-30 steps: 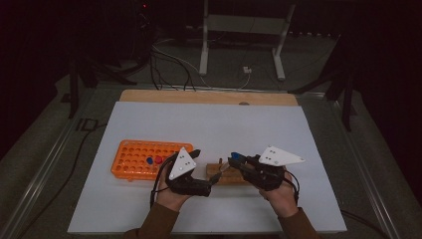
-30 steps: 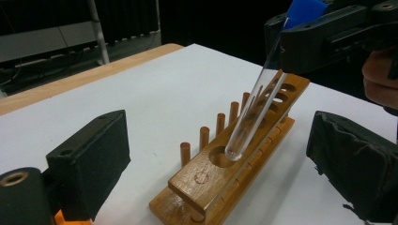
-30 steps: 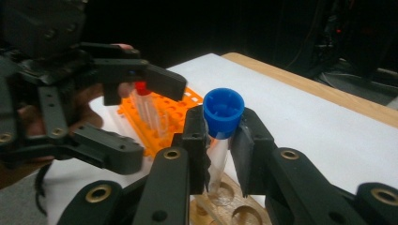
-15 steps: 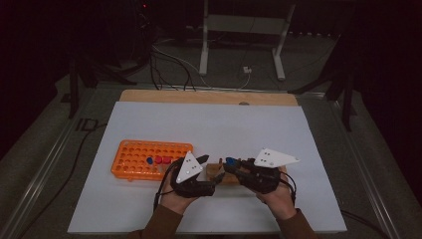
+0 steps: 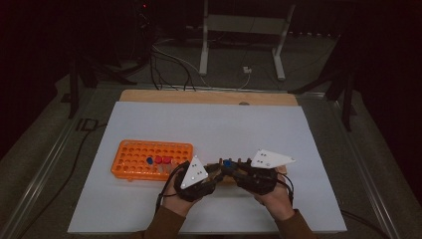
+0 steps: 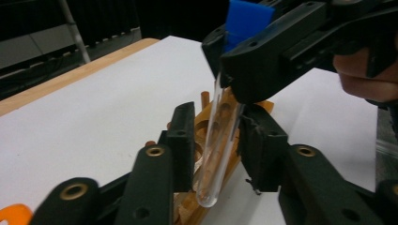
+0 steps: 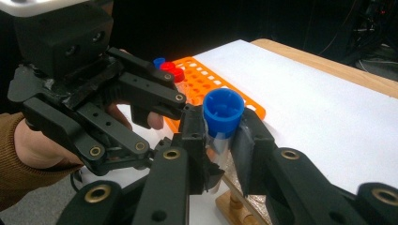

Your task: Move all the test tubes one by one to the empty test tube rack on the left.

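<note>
A clear test tube [image 6: 216,140] with a blue cap [image 7: 223,110] is held tilted above a small wooden rack [image 5: 224,180] at the near middle of the white board. My right gripper [image 7: 220,136] is shut on the tube just below the cap. My left gripper [image 6: 218,145] has just been closing its jaws, and the tube's lower body is between them with both pads against the glass. In the high view the two grippers meet tip to tip, the left gripper [image 5: 219,172] coming from the left. The tube's round bottom hangs free over the wooden rack.
An orange tube rack [image 5: 144,159] lies left of the hands, with red-capped tubes [image 7: 171,70] and a blue-capped one at its right end. The white board [image 5: 209,124] rests on a wooden tabletop [image 5: 209,97]. Stands and cables sit beyond the far edge.
The left gripper swung in toward the right gripper and its jaws closed around the lower part of the tube. The right gripper kept its hold and barely moved.
</note>
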{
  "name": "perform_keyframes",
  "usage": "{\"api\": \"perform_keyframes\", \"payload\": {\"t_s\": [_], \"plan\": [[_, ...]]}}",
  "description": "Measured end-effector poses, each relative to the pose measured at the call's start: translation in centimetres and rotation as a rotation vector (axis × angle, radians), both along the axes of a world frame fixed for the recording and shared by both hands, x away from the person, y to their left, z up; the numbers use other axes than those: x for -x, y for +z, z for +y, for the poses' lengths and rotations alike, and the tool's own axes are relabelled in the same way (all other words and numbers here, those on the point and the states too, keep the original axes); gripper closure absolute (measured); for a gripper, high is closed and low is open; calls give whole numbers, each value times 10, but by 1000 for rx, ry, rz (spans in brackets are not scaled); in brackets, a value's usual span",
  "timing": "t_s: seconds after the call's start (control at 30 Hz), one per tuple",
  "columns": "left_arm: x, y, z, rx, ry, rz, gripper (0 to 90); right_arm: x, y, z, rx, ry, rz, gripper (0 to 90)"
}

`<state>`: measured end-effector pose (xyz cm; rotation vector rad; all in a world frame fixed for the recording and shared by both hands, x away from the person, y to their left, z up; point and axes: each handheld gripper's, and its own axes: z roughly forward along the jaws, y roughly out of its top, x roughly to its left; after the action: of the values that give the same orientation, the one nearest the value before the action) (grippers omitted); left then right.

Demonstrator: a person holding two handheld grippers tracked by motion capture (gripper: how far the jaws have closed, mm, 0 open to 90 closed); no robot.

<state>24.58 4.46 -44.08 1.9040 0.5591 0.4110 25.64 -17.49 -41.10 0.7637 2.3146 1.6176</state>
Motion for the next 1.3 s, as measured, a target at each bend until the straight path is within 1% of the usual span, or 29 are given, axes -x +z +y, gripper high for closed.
{"api": "perform_keyframes", "payload": {"t_s": [0.17,0.27,0.33,0.43,0.57,0.67,0.77,0.9,0.97,1.03,1.1,1.2,1.3], "plan": [[1,0,-1,-15,-15,-6,729,-1,-2,1,3,2,8,759],[1,0,-2,-15,-25,-4,756,-1,-2,1,3,3,8,758],[1,0,-2,-17,-23,-1,764,-1,-2,1,4,1,8,740],[-1,-1,0,-22,-10,10,766,-2,-2,0,3,-9,15,657],[-4,-3,7,-4,20,29,767,-4,-2,-4,-16,-23,22,501],[-5,-3,14,5,39,32,767,-7,-2,-8,-21,-53,25,401],[-5,-2,21,13,55,30,767,-9,-4,-11,1,-92,20,319],[-5,0,30,13,75,27,767,-13,-8,-15,22,-147,15,210],[-5,0,35,17,86,25,767,-15,-11,-18,28,-171,19,164],[-5,2,40,22,95,24,767,-17,-12,-22,24,-188,22,149],[-5,3,44,26,102,22,767,-18,-13,-25,20,-193,27,131],[-3,5,50,30,114,17,767,-19,-14,-30,20,-210,21,83],[-2,5,56,34,129,16,767,-20,-14,-35,21,-216,18,42]]}}
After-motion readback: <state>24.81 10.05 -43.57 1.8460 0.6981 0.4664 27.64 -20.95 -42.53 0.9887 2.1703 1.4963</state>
